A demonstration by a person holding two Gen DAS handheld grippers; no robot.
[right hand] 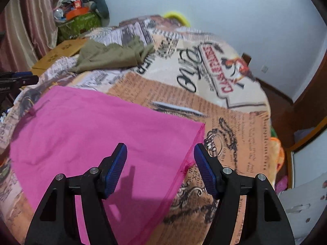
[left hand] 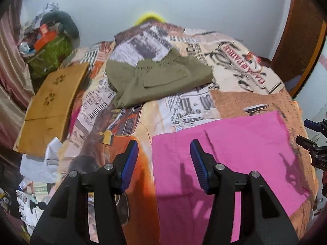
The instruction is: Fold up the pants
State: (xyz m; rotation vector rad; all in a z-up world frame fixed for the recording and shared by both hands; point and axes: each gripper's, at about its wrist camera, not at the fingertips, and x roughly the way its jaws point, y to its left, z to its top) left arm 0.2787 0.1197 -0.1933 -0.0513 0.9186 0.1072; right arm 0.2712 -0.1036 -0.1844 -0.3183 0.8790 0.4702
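Observation:
Pink pants [left hand: 231,155] lie flat on the bed's near side; they also show in the right wrist view [right hand: 98,134]. My left gripper [left hand: 164,159] is open and empty, hovering over the pink cloth's left edge. My right gripper [right hand: 160,163] is open and empty, straddling the pink cloth's right edge; it also shows at the right of the left wrist view [left hand: 310,134]. Olive green pants [left hand: 159,79] lie loosely folded farther back on the bed, also seen in the right wrist view [right hand: 114,55].
The bed has a newspaper-print cover [left hand: 241,65]. A flat wooden board [left hand: 51,106] lies on its left side. A cluttered green box [left hand: 51,55] stands at the back left by curtains [right hand: 26,26]. A wooden door frame [left hand: 302,40] is at right.

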